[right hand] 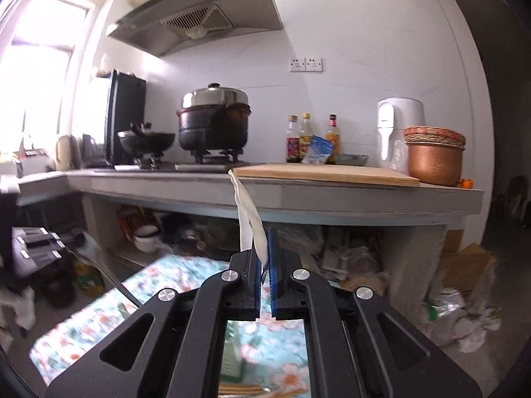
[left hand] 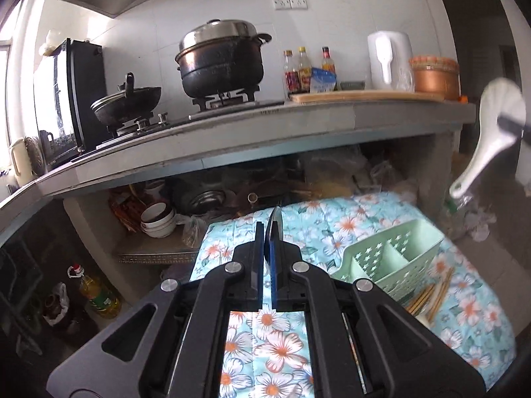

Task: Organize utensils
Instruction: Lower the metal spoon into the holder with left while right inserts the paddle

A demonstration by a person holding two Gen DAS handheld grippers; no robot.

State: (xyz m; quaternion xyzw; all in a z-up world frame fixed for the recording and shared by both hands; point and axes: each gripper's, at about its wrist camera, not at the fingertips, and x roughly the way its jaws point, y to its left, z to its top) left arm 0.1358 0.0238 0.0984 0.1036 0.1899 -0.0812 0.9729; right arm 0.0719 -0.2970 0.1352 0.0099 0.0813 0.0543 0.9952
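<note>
My left gripper point(left hand: 268, 232) is shut on a metal spoon point(left hand: 275, 224), seen edge-on and held above the floral cloth point(left hand: 282, 341). My right gripper point(right hand: 264, 255) is shut on a white ceramic spoon point(right hand: 247, 214), held up in the air; that spoon also shows at the right edge of the left wrist view point(left hand: 491, 136). A green utensil caddy point(left hand: 395, 258) with compartments lies tilted on the cloth, right of my left gripper. Wooden chopsticks point(left hand: 431, 295) lie on the cloth beside the caddy. The left gripper with its metal spoon shows blurred at the left of the right wrist view point(right hand: 99, 262).
A grey kitchen counter point(left hand: 232, 132) with a stove, black pot point(left hand: 220, 63), wok, sauce bottles, cutting board point(right hand: 325, 172) and white kettle stands behind. Bowls point(left hand: 157, 219) and bags sit under it. An oil bottle point(left hand: 99, 295) stands on the floor at left.
</note>
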